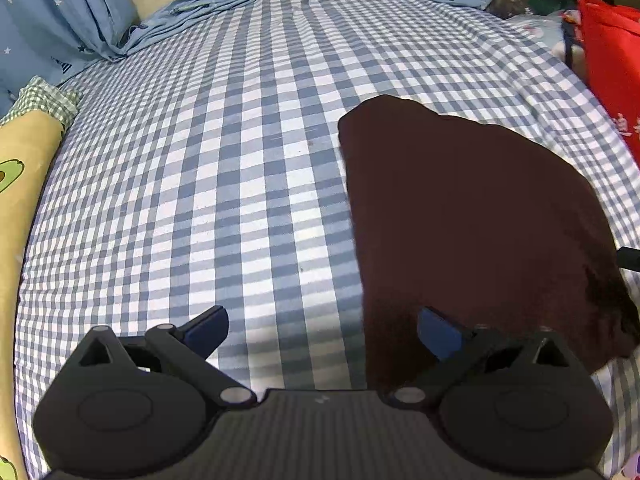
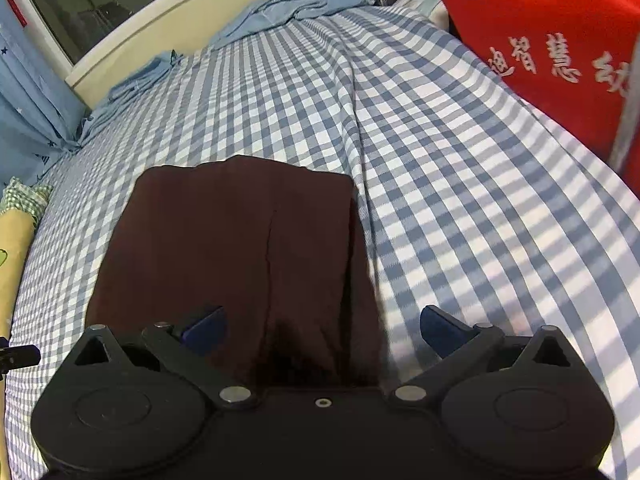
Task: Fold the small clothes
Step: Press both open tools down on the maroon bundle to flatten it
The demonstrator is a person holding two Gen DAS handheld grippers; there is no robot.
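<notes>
Fingers, left gripper [image 1: 322, 330]: spread wide, nothing between them. I see the left blue pad [image 1: 208, 330] over bare sheet and the right one over the garment's near left edge; whether either touches the cloth I cannot tell.

Fingers, right gripper [image 2: 322, 328]: likewise spread wide, empty. I see its left pad [image 2: 204, 328] over the garment and its right pad over the sheet, with the garment's right edge running between them.

Garment [image 2: 240, 256]: dark maroon, lying flat on the sheet in a roughly rectangular shape, a crease running lengthwise down its middle; the near end is rumpled under the right gripper.

Sheet [image 1: 200, 160]: blue-and-white check, covering the bed, some wrinkles.

Red bag [image 2: 540, 40]: white characters, at the sheet's right side, apart from the garment.

Blue curtain [image 1: 60, 20]: star print, far left, its hem bunched on the sheet.

Yellow pillow [image 1: 24, 152]: avocado print, left edge.
</notes>
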